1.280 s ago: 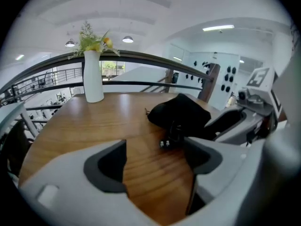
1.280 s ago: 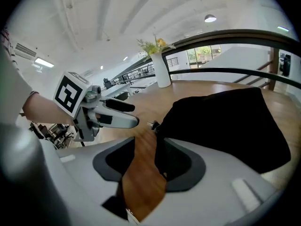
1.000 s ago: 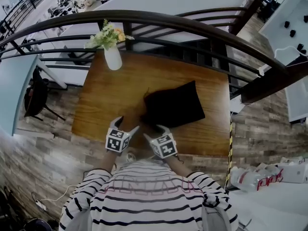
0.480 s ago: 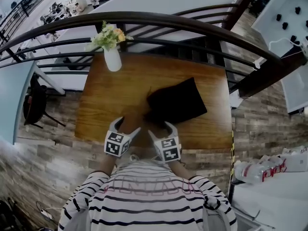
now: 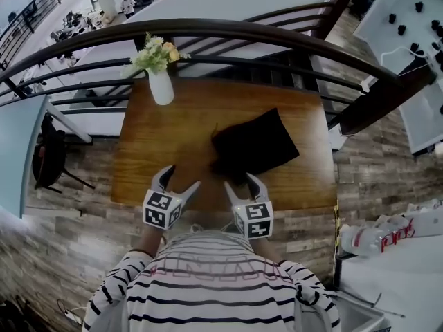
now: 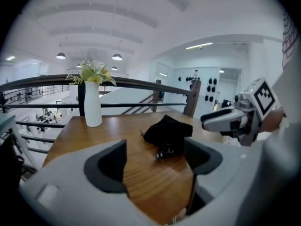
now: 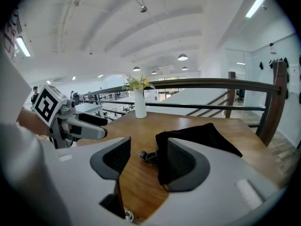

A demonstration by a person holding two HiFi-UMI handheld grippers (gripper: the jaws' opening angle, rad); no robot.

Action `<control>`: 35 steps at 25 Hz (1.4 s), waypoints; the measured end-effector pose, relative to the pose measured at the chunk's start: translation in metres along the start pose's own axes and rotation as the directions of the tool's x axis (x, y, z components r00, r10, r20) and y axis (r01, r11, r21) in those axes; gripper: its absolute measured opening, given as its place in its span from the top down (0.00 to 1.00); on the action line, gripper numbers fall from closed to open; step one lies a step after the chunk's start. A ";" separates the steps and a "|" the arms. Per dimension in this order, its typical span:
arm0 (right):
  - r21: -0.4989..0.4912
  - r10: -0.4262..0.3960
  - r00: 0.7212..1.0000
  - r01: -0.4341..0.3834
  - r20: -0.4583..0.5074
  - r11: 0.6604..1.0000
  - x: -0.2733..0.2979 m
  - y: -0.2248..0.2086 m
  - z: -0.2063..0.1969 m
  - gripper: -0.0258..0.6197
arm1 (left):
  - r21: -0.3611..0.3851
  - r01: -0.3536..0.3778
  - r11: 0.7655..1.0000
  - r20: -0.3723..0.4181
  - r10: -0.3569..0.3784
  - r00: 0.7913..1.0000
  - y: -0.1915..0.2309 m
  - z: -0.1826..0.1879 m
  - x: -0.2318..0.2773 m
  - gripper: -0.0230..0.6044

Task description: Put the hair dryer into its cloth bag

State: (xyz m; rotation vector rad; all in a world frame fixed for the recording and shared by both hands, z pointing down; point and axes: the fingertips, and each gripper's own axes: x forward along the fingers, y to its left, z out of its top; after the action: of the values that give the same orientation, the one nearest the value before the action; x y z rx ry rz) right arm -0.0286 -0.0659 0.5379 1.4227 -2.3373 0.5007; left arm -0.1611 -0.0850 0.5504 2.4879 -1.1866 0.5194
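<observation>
- Bag: black cloth, lying bulged on the wooden surface, right of centre. A dark cord shows at its near-left edge; the dryer cannot be seen.
- Left hand-held gripper: jaws apart, nothing between them. It is held over the near edge of the surface, apart from the bag.
- Right hand-held gripper: jaws apart, though they have just been closing a little, and nothing is between them. It is held above the surface, near the bag's near edge.
- Vase: white, upright, holding flowers, at the far-left corner beside the railing.
</observation>
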 end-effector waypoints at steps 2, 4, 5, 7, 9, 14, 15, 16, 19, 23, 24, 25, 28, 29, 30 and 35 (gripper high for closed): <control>0.004 -0.023 0.999 0.023 0.022 1.000 -0.008 -0.005 0.006 0.62 | 0.009 0.013 1.000 0.016 -0.013 1.000 -0.003 0.007 -0.003 0.36; 0.011 -0.041 0.998 0.040 0.037 0.999 -0.013 -0.011 0.011 0.66 | 0.014 0.024 1.000 0.033 -0.024 0.999 -0.005 0.012 -0.005 0.36; 0.013 -0.050 0.998 0.049 0.043 0.999 -0.015 -0.013 0.012 0.70 | 0.017 0.029 0.999 0.040 -0.030 0.999 -0.006 0.015 -0.006 0.36; 0.021 -0.068 0.996 0.066 0.057 0.998 -0.021 -0.017 0.016 0.75 | 0.028 0.040 0.999 0.049 -0.041 0.998 -0.010 0.018 -0.009 0.36; 0.038 -0.083 0.994 0.081 0.075 0.996 -0.028 -0.021 0.019 0.81 | 0.036 0.048 0.998 0.062 -0.050 0.997 -0.016 0.022 -0.014 0.37; 0.064 -0.092 0.990 0.086 0.106 0.994 -0.037 -0.023 0.023 0.96 | 0.019 0.057 0.998 0.115 -0.059 0.992 -0.023 0.033 -0.024 0.50; 0.064 -0.088 0.990 0.082 0.106 0.995 -0.037 -0.022 0.024 0.96 | 0.020 0.056 0.998 0.125 -0.059 0.990 -0.024 0.035 -0.026 0.54; 0.063 -0.085 0.991 0.079 0.107 0.995 -0.037 -0.021 0.024 0.96 | 0.023 0.055 0.998 0.131 -0.058 0.990 -0.024 0.037 -0.027 0.57; 0.041 -0.090 0.989 0.085 0.115 0.995 -0.039 -0.020 0.026 0.96 | 0.030 0.053 0.998 0.142 -0.056 0.988 -0.027 0.041 -0.032 0.67; 0.015 -0.094 0.987 0.092 0.129 0.996 -0.044 -0.022 0.031 0.96 | 0.029 0.056 0.998 0.162 -0.060 0.985 -0.030 0.046 -0.037 0.78; 0.010 -0.087 0.987 0.087 0.137 0.996 -0.046 -0.021 0.032 0.96 | 0.031 0.057 0.998 0.165 -0.062 0.984 -0.031 0.046 -0.038 0.81; 0.005 -0.080 0.986 0.080 0.146 0.997 -0.047 -0.020 0.034 0.96 | 0.032 0.059 0.998 0.167 -0.063 0.984 -0.031 0.046 -0.039 0.83; 0.006 -0.067 0.985 0.067 0.161 0.998 -0.049 -0.019 0.036 0.96 | 0.031 0.067 0.997 0.170 -0.071 0.983 -0.032 0.045 -0.040 0.89; 0.007 -0.065 0.985 0.065 0.162 0.998 -0.050 -0.019 0.036 0.96 | 0.030 0.068 0.997 0.169 -0.072 0.983 -0.033 0.044 -0.040 0.92; 0.007 -0.064 0.985 0.063 0.161 0.998 -0.051 -0.018 0.036 0.96 | 0.030 0.069 0.997 0.168 -0.073 0.983 -0.033 0.044 -0.040 0.96; 0.000 -0.056 0.988 0.057 0.147 0.998 -0.049 -0.014 0.034 0.96 | 0.030 0.070 0.997 0.163 -0.074 0.984 -0.034 0.043 -0.039 0.96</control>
State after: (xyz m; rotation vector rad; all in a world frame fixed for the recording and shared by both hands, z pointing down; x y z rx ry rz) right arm 0.0014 -0.0502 0.4862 1.5678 -2.4008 0.3868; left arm -0.1495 -0.0576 0.4896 2.6263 -1.1492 0.3161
